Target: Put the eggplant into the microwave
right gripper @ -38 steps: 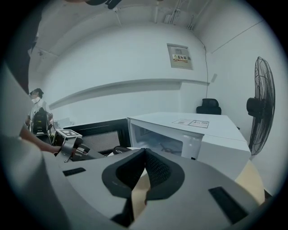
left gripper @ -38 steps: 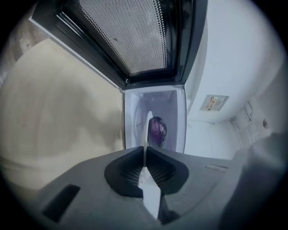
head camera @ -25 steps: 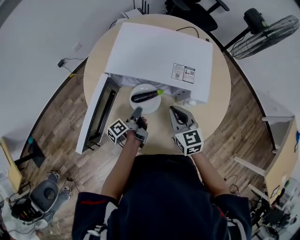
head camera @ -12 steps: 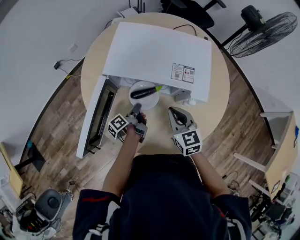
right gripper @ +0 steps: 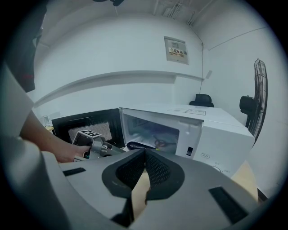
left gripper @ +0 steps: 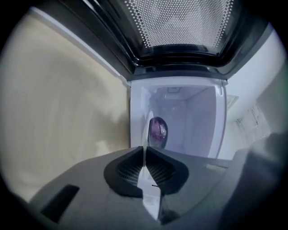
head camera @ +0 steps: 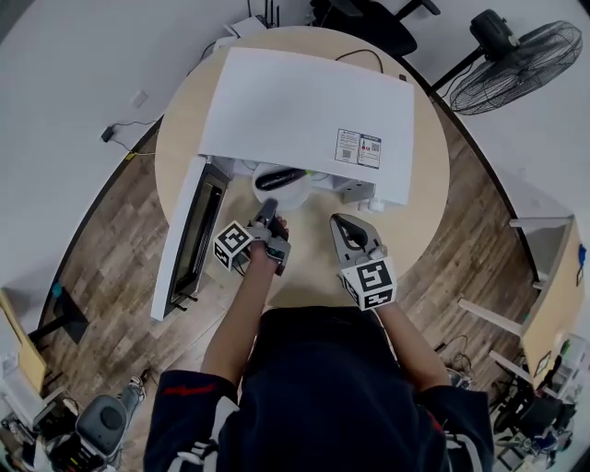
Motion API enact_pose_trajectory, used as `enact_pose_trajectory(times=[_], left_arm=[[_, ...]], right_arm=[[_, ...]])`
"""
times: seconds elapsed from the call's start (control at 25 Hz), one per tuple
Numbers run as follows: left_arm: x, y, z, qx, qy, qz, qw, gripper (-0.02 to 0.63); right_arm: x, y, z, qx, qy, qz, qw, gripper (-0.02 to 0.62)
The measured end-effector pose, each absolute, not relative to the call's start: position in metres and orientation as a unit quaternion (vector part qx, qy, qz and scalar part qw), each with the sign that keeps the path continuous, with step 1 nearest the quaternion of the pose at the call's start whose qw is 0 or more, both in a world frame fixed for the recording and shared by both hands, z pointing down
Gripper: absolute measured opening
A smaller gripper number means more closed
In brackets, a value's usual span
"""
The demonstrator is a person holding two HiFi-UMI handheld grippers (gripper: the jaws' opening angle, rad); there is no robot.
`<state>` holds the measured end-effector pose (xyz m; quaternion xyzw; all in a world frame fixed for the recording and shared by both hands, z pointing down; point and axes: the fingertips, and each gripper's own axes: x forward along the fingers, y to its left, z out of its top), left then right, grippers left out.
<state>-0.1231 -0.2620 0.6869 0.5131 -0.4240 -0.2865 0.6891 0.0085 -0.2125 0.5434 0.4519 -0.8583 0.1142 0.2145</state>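
A dark purple eggplant (head camera: pixel 279 177) lies on a white plate (head camera: pixel 284 194) at the mouth of the white microwave (head camera: pixel 304 111), half under its top. The door (head camera: pixel 189 235) hangs open to the left. My left gripper (head camera: pixel 268 215) is shut on the plate's near rim. In the left gripper view the plate (left gripper: pixel 146 134) shows edge-on between the pads, with the eggplant (left gripper: pixel 158 130) behind it inside the lit cavity. My right gripper (head camera: pixel 343 224) hovers over the table to the right, shut and empty. The right gripper view shows the microwave (right gripper: pixel 211 132), the eggplant (right gripper: pixel 139 145) and the left gripper (right gripper: pixel 96 144).
The microwave stands on a round wooden table (head camera: pixel 410 212) and fills most of it. A standing fan (head camera: pixel 516 64) and an office chair (head camera: pixel 369 18) are beyond the table. Wooden floor surrounds the table, with a shelf unit (head camera: pixel 553 295) at the right.
The left gripper has pushed the plate with the eggplant farther into the microwave, so part of it now sits under the top. The right gripper has stayed about where it was.
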Motion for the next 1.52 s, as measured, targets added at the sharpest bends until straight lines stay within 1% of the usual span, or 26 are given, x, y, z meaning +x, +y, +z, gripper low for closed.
enact_pose_trajectory(times=[0.16,0.8,0.84,0.92,0.96,1.08,1.36,1.52], left_arm=[[-0.123,-0.272,0.691,0.517,-0.427,-0.29,0.683,0.026],[-0.108,-0.295,0.683,0.554,-0.389,-0.29,0.677,0.033],[-0.108,-0.295,0.68,0.559,-0.382,-0.293,0.675,0.062],[-0.106,-0.297,0.675,0.57,-0.368,-0.296,0.672,0.143],[-0.106,-0.297,0.674,0.575,-0.364,-0.295,0.67,0.158],[-0.105,-0.297,0.673,0.584,-0.36,-0.289,0.668,0.172],[-0.101,-0.294,0.67,0.598,-0.346,-0.277,0.668,0.236],[-0.101,-0.282,0.67,0.621,-0.35,-0.243,0.658,0.241]], right_arm=[[0.007,-0.214,0.545,0.447,-0.859,0.104,0.229,0.011],[0.005,-0.214,0.55,0.442,-0.857,0.102,0.244,0.011],[0.006,-0.214,0.551,0.443,-0.857,0.1,0.245,0.012],[0.006,-0.214,0.552,0.442,-0.856,0.098,0.248,0.011],[0.005,-0.214,0.552,0.441,-0.856,0.099,0.249,0.011],[0.004,-0.213,0.552,0.44,-0.856,0.101,0.249,0.012],[0.002,-0.21,0.552,0.438,-0.858,0.1,0.248,0.012],[0.002,-0.206,0.551,0.437,-0.858,0.099,0.25,0.011]])
